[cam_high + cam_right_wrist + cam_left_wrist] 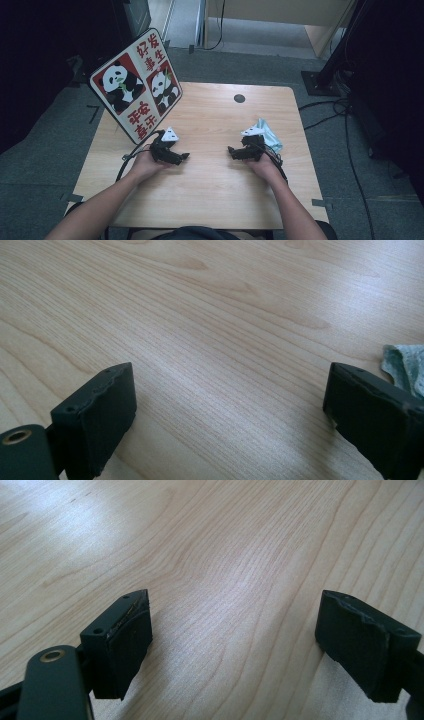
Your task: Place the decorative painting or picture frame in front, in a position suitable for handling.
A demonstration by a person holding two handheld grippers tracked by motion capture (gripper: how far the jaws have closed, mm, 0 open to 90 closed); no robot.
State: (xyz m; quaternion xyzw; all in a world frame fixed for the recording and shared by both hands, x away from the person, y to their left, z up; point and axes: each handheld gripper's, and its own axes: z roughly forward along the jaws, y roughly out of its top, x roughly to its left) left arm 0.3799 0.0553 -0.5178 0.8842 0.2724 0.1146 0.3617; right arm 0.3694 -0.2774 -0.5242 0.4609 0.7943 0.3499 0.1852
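My left gripper [184,157] rests low on the wooden table [210,120], held in a hand and pointing toward the middle. Its black jaws stand wide apart over bare wood in the left gripper view [235,645], nothing between them. My right gripper [232,151] faces it from the right side, also low on the table. Its jaws are spread wide in the right gripper view [230,420], and they hold nothing. A crumpled pale blue-green cloth [267,135] lies just behind the right gripper; its edge [402,362] shows beside the right-hand jaw.
A tilted board with red squares, pandas and characters [136,85] overhangs the table's far left corner. A dark round hole [239,98] sits near the far edge. Cables [350,150] run on the floor at the right. A dark stand base [320,82] is beyond.
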